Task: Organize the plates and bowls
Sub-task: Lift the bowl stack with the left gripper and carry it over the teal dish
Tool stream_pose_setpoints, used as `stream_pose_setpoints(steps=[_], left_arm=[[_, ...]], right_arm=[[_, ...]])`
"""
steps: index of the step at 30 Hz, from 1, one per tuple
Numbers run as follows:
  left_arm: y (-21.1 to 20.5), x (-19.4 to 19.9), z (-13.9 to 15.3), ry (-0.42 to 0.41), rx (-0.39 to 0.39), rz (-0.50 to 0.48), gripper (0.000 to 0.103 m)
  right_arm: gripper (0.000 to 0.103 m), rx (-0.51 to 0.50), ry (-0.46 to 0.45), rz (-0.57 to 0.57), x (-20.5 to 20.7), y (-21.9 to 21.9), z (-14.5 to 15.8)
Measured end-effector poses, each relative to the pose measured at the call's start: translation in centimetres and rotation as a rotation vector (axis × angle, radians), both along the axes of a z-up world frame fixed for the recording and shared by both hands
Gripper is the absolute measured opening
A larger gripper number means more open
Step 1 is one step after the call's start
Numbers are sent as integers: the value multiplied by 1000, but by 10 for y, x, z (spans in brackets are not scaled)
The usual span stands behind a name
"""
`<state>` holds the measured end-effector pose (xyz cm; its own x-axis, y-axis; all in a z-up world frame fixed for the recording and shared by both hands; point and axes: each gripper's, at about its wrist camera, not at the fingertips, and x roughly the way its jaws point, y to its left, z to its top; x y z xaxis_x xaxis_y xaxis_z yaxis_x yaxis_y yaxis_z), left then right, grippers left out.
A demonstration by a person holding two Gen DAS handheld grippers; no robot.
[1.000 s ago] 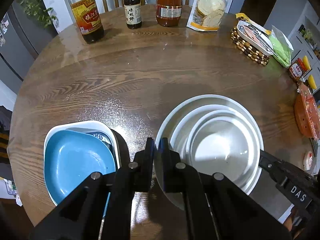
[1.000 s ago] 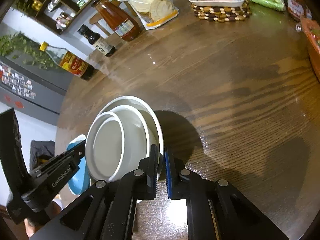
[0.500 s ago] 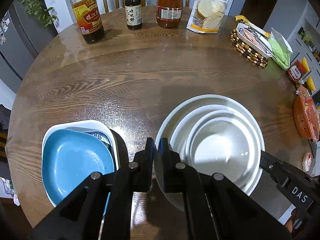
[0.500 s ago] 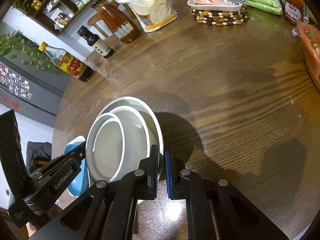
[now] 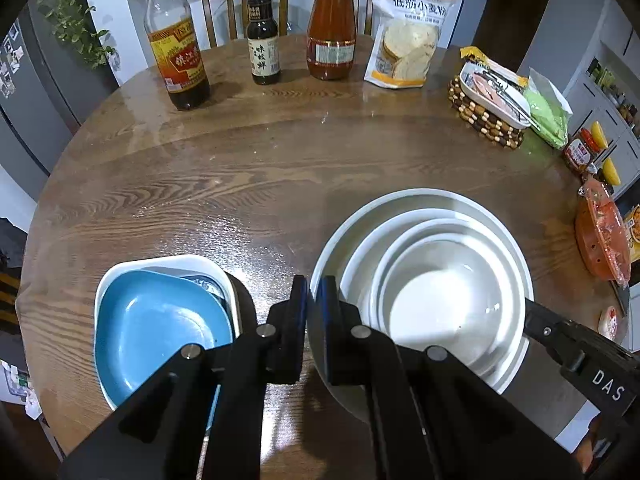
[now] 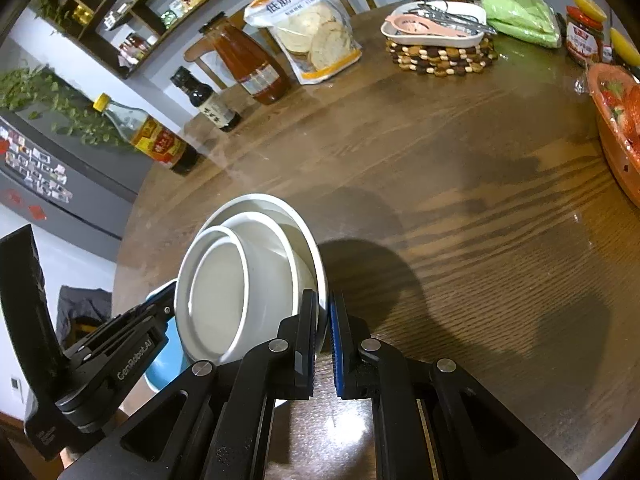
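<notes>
A stack of white bowls (image 5: 440, 300) nests in a wide white plate (image 5: 420, 196) over the near part of the round wooden table (image 5: 280, 168). My left gripper (image 5: 314, 292) is shut on the plate's left rim. My right gripper (image 6: 324, 300) is shut on the opposite rim, and the stack (image 6: 240, 280) casts a dark shadow on the wood beside it. To the left, a blue plate (image 5: 160, 328) lies in a white square dish (image 5: 168, 262), with a patterned dish partly hidden between them.
Along the far edge stand a vinegar bottle (image 5: 178, 48), a dark soy bottle (image 5: 262, 40), a red sauce bottle (image 5: 331, 28) and a flour bag (image 5: 408, 36). At the right are a beaded trivet (image 5: 486, 120) bearing a dish, a green bag (image 5: 548, 108) and a wrapped orange bowl (image 5: 600, 236).
</notes>
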<state>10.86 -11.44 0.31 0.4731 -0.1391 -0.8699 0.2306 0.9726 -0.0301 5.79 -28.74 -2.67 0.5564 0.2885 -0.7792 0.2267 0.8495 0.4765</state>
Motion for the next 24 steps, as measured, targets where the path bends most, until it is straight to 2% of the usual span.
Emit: stream_pose_setpoints(steps=[13, 24], left_arm=[[31, -19, 31, -64, -21, 80, 3], [84, -38, 44, -97, -4, 204, 3]], right_arm=[[11, -12, -62, 87, -4, 27, 28], [11, -2, -85, 217, 5, 76, 36]])
